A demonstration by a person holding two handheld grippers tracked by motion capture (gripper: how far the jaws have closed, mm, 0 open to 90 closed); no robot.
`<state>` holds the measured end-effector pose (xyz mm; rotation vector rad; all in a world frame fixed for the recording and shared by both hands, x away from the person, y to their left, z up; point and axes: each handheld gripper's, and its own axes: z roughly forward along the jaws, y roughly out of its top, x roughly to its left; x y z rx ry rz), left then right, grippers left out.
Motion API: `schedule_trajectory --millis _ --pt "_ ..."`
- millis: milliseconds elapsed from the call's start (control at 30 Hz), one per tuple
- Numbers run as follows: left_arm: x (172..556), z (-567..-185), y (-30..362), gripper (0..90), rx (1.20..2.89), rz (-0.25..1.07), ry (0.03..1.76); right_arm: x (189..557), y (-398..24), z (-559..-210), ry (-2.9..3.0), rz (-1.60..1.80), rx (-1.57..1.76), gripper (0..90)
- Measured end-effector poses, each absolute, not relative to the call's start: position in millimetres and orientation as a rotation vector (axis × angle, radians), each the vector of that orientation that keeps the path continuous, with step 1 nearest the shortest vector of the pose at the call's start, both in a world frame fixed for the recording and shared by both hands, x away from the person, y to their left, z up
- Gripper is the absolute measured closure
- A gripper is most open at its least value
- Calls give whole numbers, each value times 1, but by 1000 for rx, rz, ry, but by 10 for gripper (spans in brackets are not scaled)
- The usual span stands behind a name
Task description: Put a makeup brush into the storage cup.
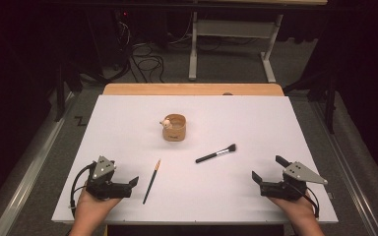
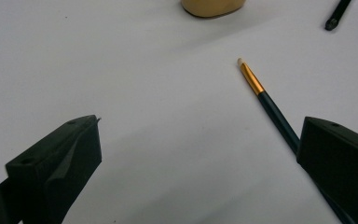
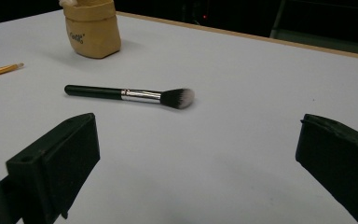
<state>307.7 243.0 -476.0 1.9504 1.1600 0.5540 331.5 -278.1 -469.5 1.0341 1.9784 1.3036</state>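
Left gripper (image 1: 128, 186) and right gripper (image 1: 266, 173), both released with jaws spread, rest at the near table (image 1: 128, 113) corners. Thin brush (image 1: 151, 181) lies just right of the left gripper; makeup brush (image 1: 216, 153) lies centre-right; tan cup (image 1: 174, 127) stands beyond.

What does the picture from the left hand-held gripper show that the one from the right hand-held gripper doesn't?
The left gripper view alone shows the thin brush's dark handle running down behind one of its own black jaws. The right gripper view alone shows the whole makeup brush, its fluffy head, the printing on the tan cup, and the table's far wooden edge. Both share the white table surface, the cup, the thin brush's gold tip, and wide-open jaws with nothing between them.
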Motion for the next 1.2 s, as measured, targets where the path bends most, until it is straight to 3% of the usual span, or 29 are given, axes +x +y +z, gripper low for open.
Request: schedule_trajectory --millis 733,1200 --pt "309 -472 236 8 2026 497 1224 329 -278 -465 1971 1330 1024 5" --pt "322 -457 231 4 2067 383 1290 329 -279 -463 1966 1358 1028 5"
